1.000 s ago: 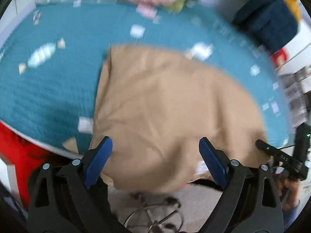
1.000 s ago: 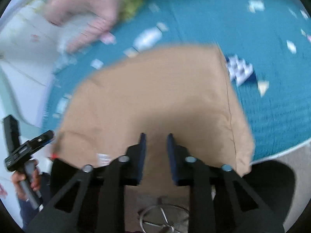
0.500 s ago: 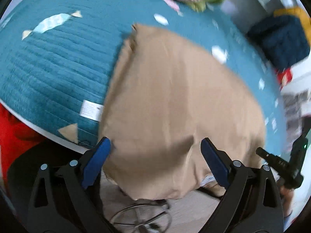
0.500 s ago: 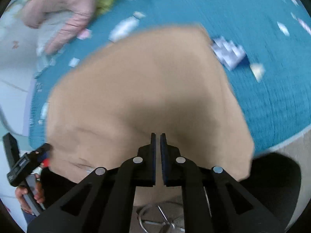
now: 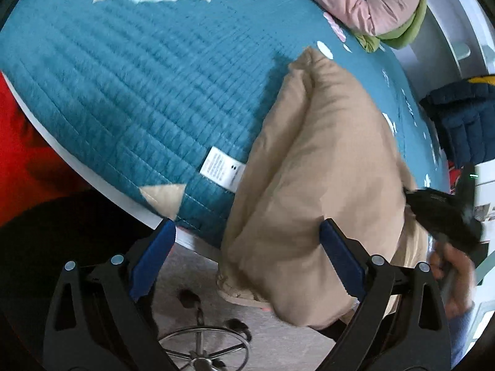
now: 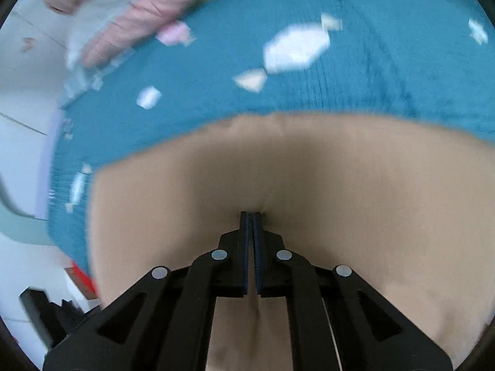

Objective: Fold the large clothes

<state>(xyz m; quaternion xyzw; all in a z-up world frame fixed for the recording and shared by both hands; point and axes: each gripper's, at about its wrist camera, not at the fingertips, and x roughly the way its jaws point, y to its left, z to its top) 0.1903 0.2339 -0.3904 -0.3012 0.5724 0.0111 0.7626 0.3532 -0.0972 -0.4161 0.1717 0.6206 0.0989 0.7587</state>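
Observation:
A large tan garment (image 5: 318,167) lies on the teal quilted table cover (image 5: 139,77), its near end hanging over the table edge. My left gripper (image 5: 247,256) is open, its blue pads wide apart at the garment's near left hem, holding nothing. My right gripper (image 6: 251,216) is shut on the tan garment (image 6: 309,170), pinching a fold of its near edge and lifting it. The right gripper also shows at the right of the left wrist view (image 5: 445,213), at the garment's right side.
A pile of pink and green clothes (image 5: 371,0) sits at the far edge of the cover. Dark blue and yellow clothing (image 5: 464,114) lies at the right. A chair base (image 5: 204,349) stands on the floor below the table edge. Something red (image 5: 18,142) is at the left.
My right gripper closed on the garment's near edge and pulled it up and forward. The garment bunched into a narrower, folded shape. My left gripper stayed open and shifted left.

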